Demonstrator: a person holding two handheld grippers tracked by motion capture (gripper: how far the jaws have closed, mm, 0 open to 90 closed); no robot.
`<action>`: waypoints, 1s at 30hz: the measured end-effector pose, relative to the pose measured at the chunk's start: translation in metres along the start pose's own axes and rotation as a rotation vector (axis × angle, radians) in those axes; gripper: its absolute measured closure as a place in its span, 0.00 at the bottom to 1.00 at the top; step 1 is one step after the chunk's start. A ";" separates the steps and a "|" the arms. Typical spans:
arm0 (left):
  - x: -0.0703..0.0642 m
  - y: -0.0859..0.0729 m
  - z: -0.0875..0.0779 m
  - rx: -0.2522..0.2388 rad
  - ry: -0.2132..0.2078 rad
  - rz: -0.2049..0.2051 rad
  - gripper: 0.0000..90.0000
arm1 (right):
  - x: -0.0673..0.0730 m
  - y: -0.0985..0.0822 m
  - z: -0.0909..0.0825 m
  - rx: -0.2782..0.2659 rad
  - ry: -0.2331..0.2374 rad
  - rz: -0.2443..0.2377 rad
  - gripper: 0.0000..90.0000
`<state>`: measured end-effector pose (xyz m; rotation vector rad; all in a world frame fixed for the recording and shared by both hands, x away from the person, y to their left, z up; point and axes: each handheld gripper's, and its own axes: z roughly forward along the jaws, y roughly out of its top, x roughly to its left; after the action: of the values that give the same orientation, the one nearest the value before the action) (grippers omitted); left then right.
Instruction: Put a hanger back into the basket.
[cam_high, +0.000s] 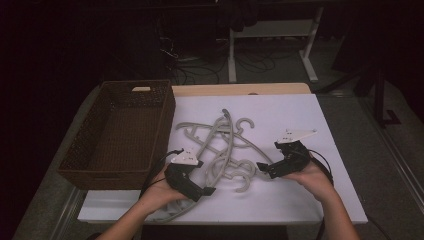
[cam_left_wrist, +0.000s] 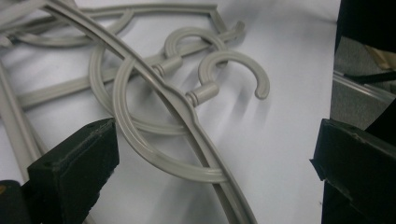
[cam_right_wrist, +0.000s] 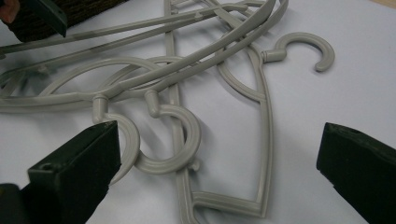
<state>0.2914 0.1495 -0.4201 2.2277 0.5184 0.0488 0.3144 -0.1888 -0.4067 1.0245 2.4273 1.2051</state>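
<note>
Reaching in from the near edge of the table, the person's left hand (cam_high: 159, 192) carried the left gripper (cam_high: 202, 191) low over the near-left part of a tangled pile of grey plastic hangers (cam_high: 222, 150). Its jaws stood spread wide in the left gripper view, with a curved hanger arm (cam_left_wrist: 187, 140) running between them but pinched by neither. To the right, slightly farther in, the right hand (cam_high: 312, 175) held the right gripper (cam_high: 263, 169), pointed left toward the pile; its jaws were likewise spread apart and held nothing, and two hanger hooks (cam_right_wrist: 175, 135) lay on the cloth just ahead of the left-side jaw in the right gripper view. The hangers lay heaped across one another in the middle of the white table cover (cam_high: 300, 115), between the two grippers and stretching away to the far side, where one hook (cam_high: 246, 122) curled free of the tangle. Another hook (cam_high: 245, 181) rested at the near side of the pile, close to the right gripper's tips. Left of the pile, just beside it, sat a brown wicker basket (cam_high: 85, 145) running from near to far along the left edge of the table. Beyond the table's far edge, a bare strip of wood (cam_high: 240, 89) showed, and past it the dark floor with white desk legs (cam_high: 310, 50).
</note>
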 end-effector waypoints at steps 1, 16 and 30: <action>0.000 -0.001 0.001 0.010 0.004 0.000 0.00 | 0.000 0.000 0.000 0.000 0.000 0.000 0.00; 0.000 -0.009 0.012 0.164 0.034 0.006 0.13 | 0.000 0.000 0.001 0.003 0.003 -0.001 0.00; -0.001 -0.011 0.020 0.239 -0.016 -0.013 0.49 | 0.000 0.000 0.001 0.008 0.004 -0.004 0.00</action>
<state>0.2908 0.1406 -0.4410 2.4550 0.5547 -0.0398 0.3147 -0.1879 -0.4075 1.0196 2.4380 1.1991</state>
